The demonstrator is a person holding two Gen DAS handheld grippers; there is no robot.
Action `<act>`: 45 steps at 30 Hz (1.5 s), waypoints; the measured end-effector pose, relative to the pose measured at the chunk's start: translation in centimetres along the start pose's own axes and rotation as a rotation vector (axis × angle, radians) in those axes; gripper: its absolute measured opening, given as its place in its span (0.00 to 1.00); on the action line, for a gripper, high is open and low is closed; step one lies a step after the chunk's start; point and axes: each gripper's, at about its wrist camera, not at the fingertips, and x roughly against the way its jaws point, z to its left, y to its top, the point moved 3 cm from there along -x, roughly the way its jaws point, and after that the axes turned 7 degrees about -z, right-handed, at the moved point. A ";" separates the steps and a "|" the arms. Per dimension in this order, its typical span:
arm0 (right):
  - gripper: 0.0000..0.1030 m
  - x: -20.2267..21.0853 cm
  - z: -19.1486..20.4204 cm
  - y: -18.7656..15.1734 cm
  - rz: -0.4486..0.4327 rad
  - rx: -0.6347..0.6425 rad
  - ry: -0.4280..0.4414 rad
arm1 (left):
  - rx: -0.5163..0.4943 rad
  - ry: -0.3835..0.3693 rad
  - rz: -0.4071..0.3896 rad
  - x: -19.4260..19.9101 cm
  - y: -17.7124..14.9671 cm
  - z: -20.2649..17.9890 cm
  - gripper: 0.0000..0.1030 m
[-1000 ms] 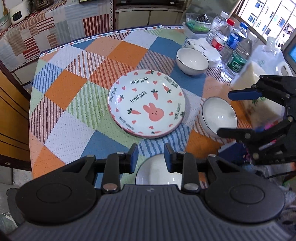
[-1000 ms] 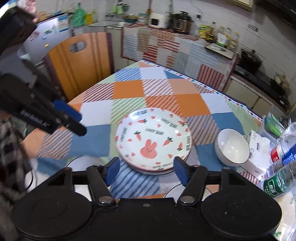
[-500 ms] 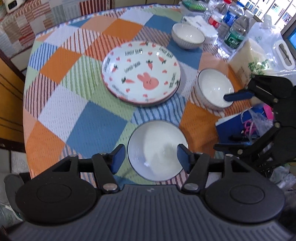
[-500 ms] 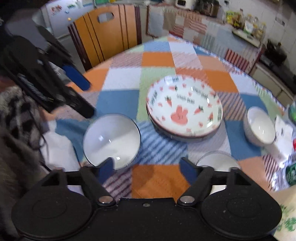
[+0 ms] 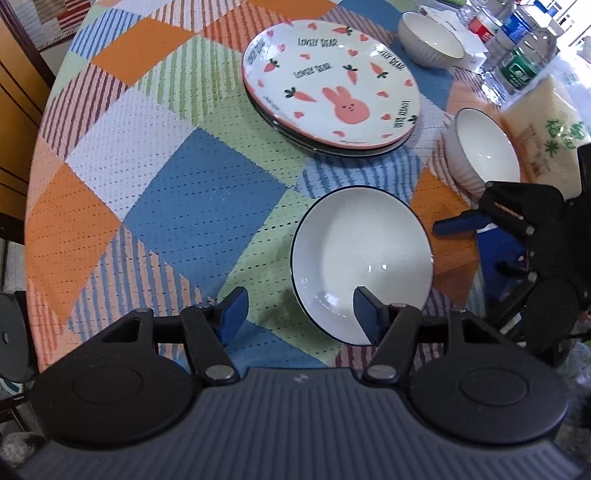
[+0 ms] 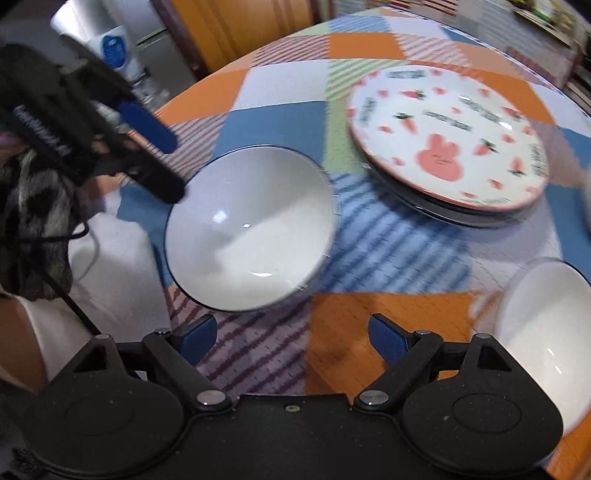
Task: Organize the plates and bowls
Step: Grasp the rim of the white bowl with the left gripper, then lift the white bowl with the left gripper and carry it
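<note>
A stack of plates topped by a bunny-and-carrot plate [image 5: 332,88] [image 6: 448,136] sits mid-table. A wide white bowl with a dark rim [image 5: 362,266] [image 6: 251,229] lies near the table's front edge. A smaller white bowl [image 5: 480,155] [image 6: 546,332] sits to its right, and another small bowl [image 5: 430,38] is behind the plates. My left gripper [image 5: 299,314] is open, its right finger over the wide bowl's near rim. My right gripper [image 6: 291,338] is open and empty, above the cloth between the wide bowl and the smaller bowl.
Water bottles [image 5: 517,62] and a bag of rice [image 5: 546,136] stand at the table's right side. A wooden chair [image 6: 236,29] is behind the table's left edge. The patchwork tablecloth [image 5: 166,184] covers the round table.
Both grippers dropped lower and closer to the table. The left gripper opened wide and the wide bowl came into full view. The right view shifted left toward the wide bowl.
</note>
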 end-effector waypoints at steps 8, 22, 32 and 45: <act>0.89 -2.9 1.0 0.7 -0.015 0.144 0.055 | 0.026 -0.033 -0.005 -2.3 -0.7 0.4 0.23; 0.90 -3.4 1.5 0.8 -0.146 0.132 0.114 | 0.045 -0.028 -0.065 -2.0 -0.4 0.8 0.19; 0.90 0.0 2.2 4.4 -0.243 0.171 0.095 | 0.009 0.054 -0.178 3.5 1.7 0.8 0.19; 0.90 2.7 2.3 13.1 -0.302 0.191 0.028 | 0.052 0.095 -0.321 9.0 7.1 4.6 0.19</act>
